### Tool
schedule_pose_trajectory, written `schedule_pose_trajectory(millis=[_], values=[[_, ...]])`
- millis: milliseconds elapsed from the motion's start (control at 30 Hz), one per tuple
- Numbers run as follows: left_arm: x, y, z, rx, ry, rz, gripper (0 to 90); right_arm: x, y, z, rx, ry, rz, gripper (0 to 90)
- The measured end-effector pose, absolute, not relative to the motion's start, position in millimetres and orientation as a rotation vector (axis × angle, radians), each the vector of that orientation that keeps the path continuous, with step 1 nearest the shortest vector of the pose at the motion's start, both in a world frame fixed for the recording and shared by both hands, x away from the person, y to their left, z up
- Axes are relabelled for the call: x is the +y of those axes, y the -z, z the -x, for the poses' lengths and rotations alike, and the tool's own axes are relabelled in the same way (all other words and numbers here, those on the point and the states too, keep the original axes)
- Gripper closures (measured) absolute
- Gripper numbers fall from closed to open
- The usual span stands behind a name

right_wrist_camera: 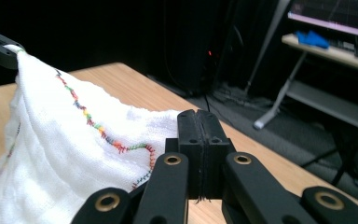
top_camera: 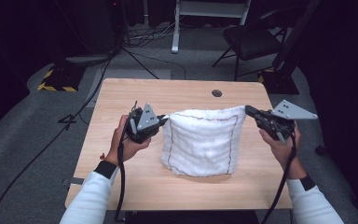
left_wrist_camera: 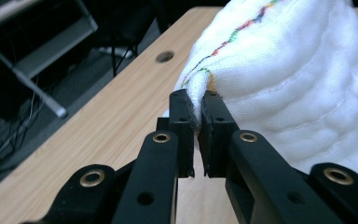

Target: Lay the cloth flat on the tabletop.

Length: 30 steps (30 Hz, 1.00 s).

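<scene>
The white quilted muslin cloth with multicoloured edge stitching (top_camera: 201, 142) hangs above the middle of the light wooden table (top_camera: 121, 107), stretched by its two upper corners, its lower edge sagging down to the tabletop. The left gripper (top_camera: 162, 118) has its jaws clamped tight on the left corner, with a small tuft of fabric pinched between the pads (left_wrist_camera: 182, 122). The right gripper (top_camera: 248, 110) has its jaws pressed fully together on the right corner (in the right gripper view the fabric emerges just beside the pads (right_wrist_camera: 190, 130), so how much is caught cannot be told).

That thin right-hand bite looks like the main risk: pulling the corners further apart could tug the hem free, dropping that side into a crumple. Uneven hand height would skew any fold.
</scene>
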<state>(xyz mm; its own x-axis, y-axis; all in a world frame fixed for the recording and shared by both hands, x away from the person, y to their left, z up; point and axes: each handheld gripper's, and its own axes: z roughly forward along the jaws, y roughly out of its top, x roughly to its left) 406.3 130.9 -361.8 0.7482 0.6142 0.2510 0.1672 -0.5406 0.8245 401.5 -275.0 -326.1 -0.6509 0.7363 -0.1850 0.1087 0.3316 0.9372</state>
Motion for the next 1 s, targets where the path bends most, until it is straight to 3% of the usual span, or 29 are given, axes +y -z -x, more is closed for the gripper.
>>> schedule_pose_trajectory(millis=[267, 500, 633, 667, 700, 833, 1000], values=[[117.3, 401.6, -473.8, 0.747, -0.693, -2.146, 82.8, -260.7, 367.4, -481.3, 2.059, -1.159, -0.879, 89.9], [108.6, 438.7, -514.2, 0.885, -0.730, -2.208, 81.4, -246.4, 390.2, -527.3, 2.082, -1.029, -0.953, 89.9], [108.2, 456.1, -527.2, 0.987, -0.727, -2.235, 70.4, -231.3, 403.7, -541.4, 2.082, -0.910, -0.943, 89.3], [108.2, 459.2, -528.5, 1.017, -0.702, -2.230, 62.7, -228.4, 408.1, -544.3, 2.095, -0.889, -0.946, 86.3], [107.9, 461.5, -529.3, 1.037, -0.664, -2.232, 50.6, -225.7, 412.6, -546.7, 2.104, -0.864, -0.951, 77.6], [106.5, 465.7, -517.4, 1.001, -0.570, -2.262, 30.1, -224.1, 424.0, -545.3, 2.147, -0.844, -0.977, 70.0], [108.3, 469.0, -488.5, 0.897, -0.511, -2.312, 24.3, -227.8, 439.1, -521.4, 2.287, -0.876, -0.943, 55.3]])
